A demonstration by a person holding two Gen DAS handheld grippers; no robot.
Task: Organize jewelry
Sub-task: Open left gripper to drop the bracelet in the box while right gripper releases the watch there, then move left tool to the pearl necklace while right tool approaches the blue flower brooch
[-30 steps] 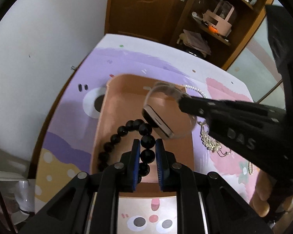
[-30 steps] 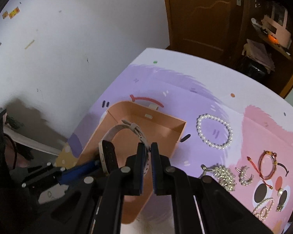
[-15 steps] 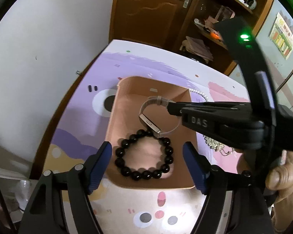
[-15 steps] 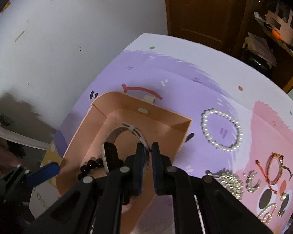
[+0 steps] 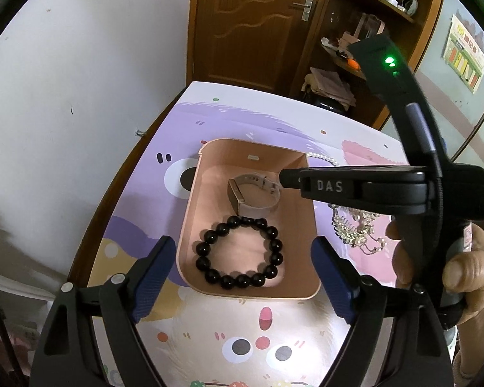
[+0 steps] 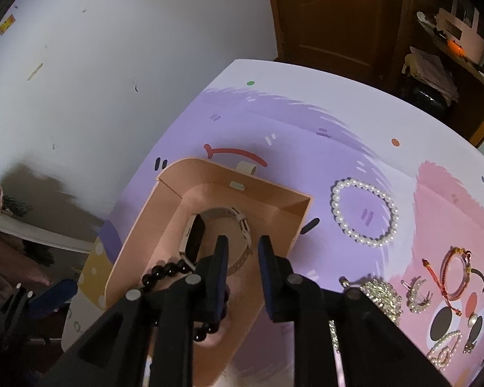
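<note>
Two hand-held grippers over a pink tray [image 5: 190,225] that sits on a cartoon-printed mat [image 6: 274,122]. The left gripper [image 5: 242,271] hangs above the tray's near end, its jaws opening wide with nothing between them; a black bead bracelet [image 5: 238,251] lies flat on the tray floor below. The right gripper [image 6: 242,258] reaches into the tray's far half, its jaws opening and only narrowly parted; a beige watch [image 6: 219,238] rests on the tray floor with its strap between the fingertips, no longer pinched. A pearl bracelet [image 6: 364,213], a red cord bracelet [image 6: 451,274] and silver pieces [image 6: 380,293] lie on the mat to the tray's right.
</note>
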